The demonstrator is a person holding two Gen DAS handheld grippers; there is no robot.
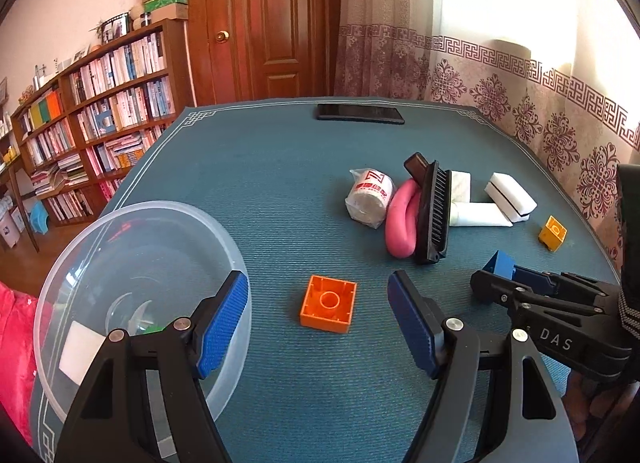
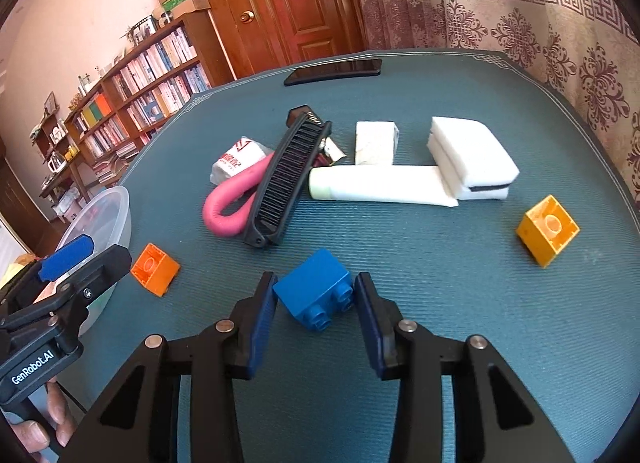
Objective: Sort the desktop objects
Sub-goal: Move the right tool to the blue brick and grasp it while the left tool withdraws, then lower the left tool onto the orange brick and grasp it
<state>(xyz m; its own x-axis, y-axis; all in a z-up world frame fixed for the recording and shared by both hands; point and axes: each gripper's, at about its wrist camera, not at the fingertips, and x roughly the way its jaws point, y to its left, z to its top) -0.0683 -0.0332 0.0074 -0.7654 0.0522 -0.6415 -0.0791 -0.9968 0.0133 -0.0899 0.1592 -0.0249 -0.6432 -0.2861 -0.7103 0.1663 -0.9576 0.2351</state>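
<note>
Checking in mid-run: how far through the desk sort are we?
Early. Done: the clear bowl holds only a white piece and something green. In hand: the right gripper brackets the blue block, pads at its sides; the left gripper stands open over the orange block. Left: yellow block, brush, pink loop, white items.

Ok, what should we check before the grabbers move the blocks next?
1. Right gripper jaws touching both sides of the blue block: ok.
2. Grip firm enough to lift it: cannot tell.
3. Left gripper jaws open wide: ok.
4. Orange block lined up ahead of the left jaws: ok, but not touched yet.
5. Bowl has room: ok, only a white piece and something green show inside.
</note>
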